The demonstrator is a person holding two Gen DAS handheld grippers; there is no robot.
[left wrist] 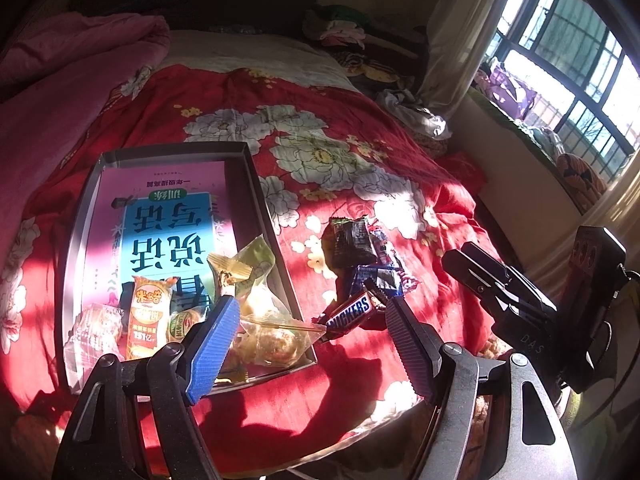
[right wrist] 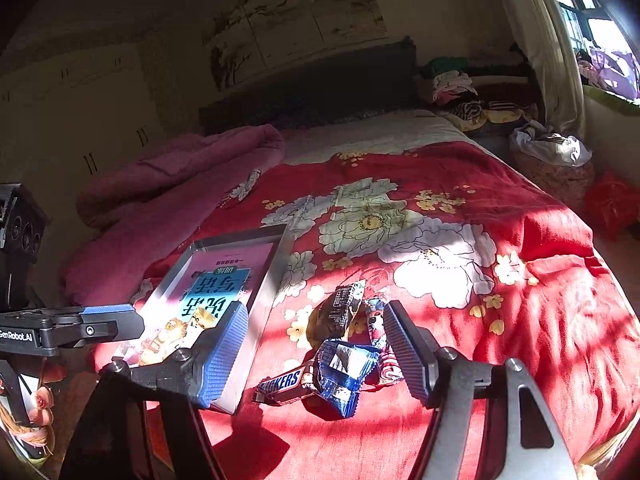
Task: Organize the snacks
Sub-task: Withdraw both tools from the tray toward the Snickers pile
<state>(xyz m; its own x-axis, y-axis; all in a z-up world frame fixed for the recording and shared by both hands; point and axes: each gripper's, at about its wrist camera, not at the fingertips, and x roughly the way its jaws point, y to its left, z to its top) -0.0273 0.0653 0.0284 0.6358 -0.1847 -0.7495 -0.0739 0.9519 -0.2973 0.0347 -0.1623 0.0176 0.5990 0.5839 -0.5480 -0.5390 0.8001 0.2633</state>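
Note:
A grey tray (left wrist: 272,216) lies on the red floral bedspread, lined with a pink and blue book and holding several wrapped snacks at its near end (left wrist: 256,320). Right of it lie a Snickers bar (left wrist: 350,312), a blue packet (left wrist: 378,280), a dark packet (left wrist: 352,240) and a small red-and-white candy. My left gripper (left wrist: 310,316) is open and empty, over the tray's near right corner and the Snickers. My right gripper (right wrist: 314,320) is open and empty above the loose pile: Snickers (right wrist: 284,384), blue packet (right wrist: 344,376), dark packet (right wrist: 340,312). The tray (right wrist: 276,264) is at its left.
A pink quilt (right wrist: 172,184) is bunched at the bed's far left. Clothes are piled at the headboard (right wrist: 452,84). A window and curtain (left wrist: 560,60) are at the right, with bags on the floor beside the bed (right wrist: 552,152). The bed's near edge is just below the snacks.

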